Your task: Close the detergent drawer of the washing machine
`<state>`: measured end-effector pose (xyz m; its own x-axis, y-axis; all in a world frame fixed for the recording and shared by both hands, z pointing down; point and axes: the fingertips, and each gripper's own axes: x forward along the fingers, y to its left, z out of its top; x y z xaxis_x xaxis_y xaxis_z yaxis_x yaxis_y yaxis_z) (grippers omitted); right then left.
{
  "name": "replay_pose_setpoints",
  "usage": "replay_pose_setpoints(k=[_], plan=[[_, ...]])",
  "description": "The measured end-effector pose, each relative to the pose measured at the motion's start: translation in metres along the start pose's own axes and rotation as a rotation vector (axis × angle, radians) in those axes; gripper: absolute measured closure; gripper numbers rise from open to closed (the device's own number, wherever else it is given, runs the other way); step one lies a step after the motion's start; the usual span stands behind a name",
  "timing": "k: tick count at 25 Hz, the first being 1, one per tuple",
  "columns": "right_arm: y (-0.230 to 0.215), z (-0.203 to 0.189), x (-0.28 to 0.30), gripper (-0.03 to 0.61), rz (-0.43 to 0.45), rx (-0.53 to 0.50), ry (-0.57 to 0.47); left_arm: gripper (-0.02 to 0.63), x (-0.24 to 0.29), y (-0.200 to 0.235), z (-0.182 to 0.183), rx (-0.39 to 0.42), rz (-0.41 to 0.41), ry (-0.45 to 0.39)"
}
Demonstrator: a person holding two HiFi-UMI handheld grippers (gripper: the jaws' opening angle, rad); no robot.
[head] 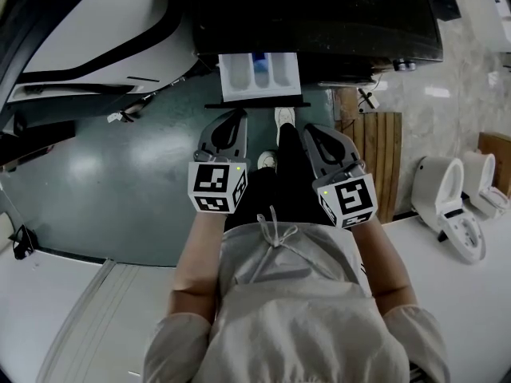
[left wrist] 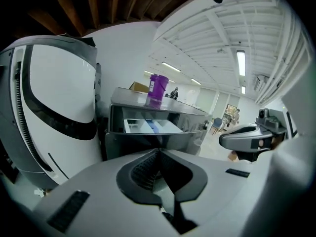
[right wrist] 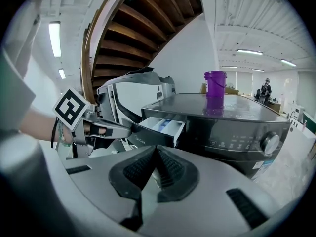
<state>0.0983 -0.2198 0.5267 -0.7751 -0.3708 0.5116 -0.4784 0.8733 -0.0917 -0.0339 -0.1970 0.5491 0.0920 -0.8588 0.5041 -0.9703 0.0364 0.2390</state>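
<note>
The dark washing machine point(head: 319, 14) stands ahead with its detergent drawer point(head: 259, 76) pulled out, showing white compartments and a blue insert. The drawer point(left wrist: 147, 126) lies straight ahead in the left gripper view, and the drawer point(right wrist: 163, 127) is up and left of the jaws in the right gripper view. My left gripper point(head: 234, 122) is shut and empty, just short of the drawer's front panel. My right gripper point(head: 313, 132) is also shut and empty, a little lower and to the right. Neither touches the drawer.
A purple cup point(right wrist: 216, 84) stands on top of the washer, whose dial point(right wrist: 270, 143) is at the right. A white appliance point(head: 96, 46) sits to the left. A wooden slatted panel point(head: 379, 158) and white toilets point(head: 447, 206) are at the right. The person's shoes point(head: 283, 118) are below the drawer.
</note>
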Motion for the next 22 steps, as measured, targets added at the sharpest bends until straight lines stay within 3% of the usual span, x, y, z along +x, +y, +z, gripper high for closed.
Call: replay_pose_setpoints(k=[9, 22], plan=[[-0.024, 0.025, 0.024, 0.572, 0.027, 0.057, -0.027, 0.595, 0.027, 0.016, 0.022, -0.019, 0.028, -0.001], [-0.039, 0.048, 0.06, 0.572, 0.052, 0.0, -0.032, 0.595, 0.06, 0.039, 0.048, 0.002, 0.071, 0.002]])
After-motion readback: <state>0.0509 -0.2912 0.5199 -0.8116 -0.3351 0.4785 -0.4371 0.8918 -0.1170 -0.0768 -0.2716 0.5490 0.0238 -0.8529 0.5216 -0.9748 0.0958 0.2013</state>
